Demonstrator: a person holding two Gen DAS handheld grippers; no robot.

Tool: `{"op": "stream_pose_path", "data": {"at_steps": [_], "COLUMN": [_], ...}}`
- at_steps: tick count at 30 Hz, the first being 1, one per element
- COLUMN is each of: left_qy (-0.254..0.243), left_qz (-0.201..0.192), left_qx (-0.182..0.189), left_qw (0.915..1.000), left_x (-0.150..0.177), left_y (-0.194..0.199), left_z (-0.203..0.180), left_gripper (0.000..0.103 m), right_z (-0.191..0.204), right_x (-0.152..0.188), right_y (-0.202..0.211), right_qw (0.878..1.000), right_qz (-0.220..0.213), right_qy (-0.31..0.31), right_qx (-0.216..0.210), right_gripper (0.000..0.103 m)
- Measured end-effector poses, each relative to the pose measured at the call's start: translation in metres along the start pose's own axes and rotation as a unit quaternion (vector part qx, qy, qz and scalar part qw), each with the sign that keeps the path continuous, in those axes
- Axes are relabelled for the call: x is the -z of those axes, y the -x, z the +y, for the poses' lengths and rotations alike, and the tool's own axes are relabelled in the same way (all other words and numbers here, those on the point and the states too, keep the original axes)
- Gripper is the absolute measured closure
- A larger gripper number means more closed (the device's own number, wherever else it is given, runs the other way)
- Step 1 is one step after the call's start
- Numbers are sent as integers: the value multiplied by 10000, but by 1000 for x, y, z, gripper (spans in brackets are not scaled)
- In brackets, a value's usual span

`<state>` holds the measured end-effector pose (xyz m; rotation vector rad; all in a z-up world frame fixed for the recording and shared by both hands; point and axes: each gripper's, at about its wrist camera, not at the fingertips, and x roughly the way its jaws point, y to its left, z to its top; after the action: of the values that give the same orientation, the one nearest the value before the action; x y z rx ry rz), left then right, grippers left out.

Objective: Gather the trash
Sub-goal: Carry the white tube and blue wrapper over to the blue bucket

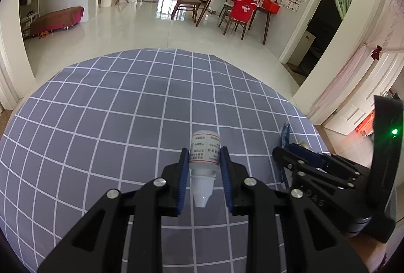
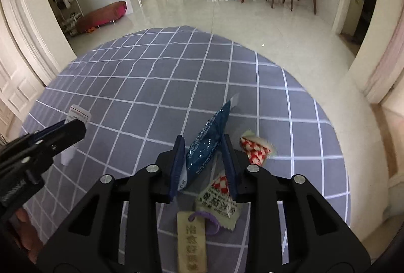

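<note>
My left gripper is shut on a small white labelled bottle; its blue pads press the bottle's sides and the nozzle points back at the camera. My right gripper is shut on a shiny blue wrapper that sticks up between its pads. In the right wrist view the left gripper shows at the left with the bottle. The left wrist view has the right gripper at the right, with the blue wrapper edge-on.
Both grippers hover over a round table with a grey, white-gridded cloth. A red-and-white checked wrapper, a printed sachet and a wooden tag with a purple loop lie by the right gripper. Beyond are tiled floor and a dining table with chairs.
</note>
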<state>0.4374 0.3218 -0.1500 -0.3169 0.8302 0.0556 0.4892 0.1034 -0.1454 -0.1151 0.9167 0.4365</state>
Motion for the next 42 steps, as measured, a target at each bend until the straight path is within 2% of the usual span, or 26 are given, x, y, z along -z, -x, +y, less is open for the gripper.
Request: {"op": "stream_pose_path", "data": {"at_steps": [2,4,10,18,22,33,42], "left_qy": [-2,-6,35,60,-8,-399,-913], "left_qz": [-19,-38,-167,-331,-343,-473,-377], "left_qx": [8,18,-8,111,279,451,948], "left_qw": [10000,10000,9999,9994,9990,9971,9906], "left_x": [0,1,7,29,46,95,125], "left_y": [1,7,37,84,105,159,175], "left_z": [0,5,14,0,-17,-69,-153], "left_gripper": [79,79,79,79,79,79,79], "right_z": [3,8,21,37,34,6,-51], "right_x": [-1,-1,4,24,44,98,151], "right_y": [-2,-2,20,85,115,185,234], "right_qw": [9999,9995,9968,9906,9877,9793,9775], "right_qz": [-3,-29,-241,-662,-871,-1304,-1573], "right_qy": [43,119,169,185,192,-62,-434], "right_qx": [-132,-307,-738,-1186,-1287,-1544,-1338], "right_gripper": [82,94,94,94,94,94,94]}}
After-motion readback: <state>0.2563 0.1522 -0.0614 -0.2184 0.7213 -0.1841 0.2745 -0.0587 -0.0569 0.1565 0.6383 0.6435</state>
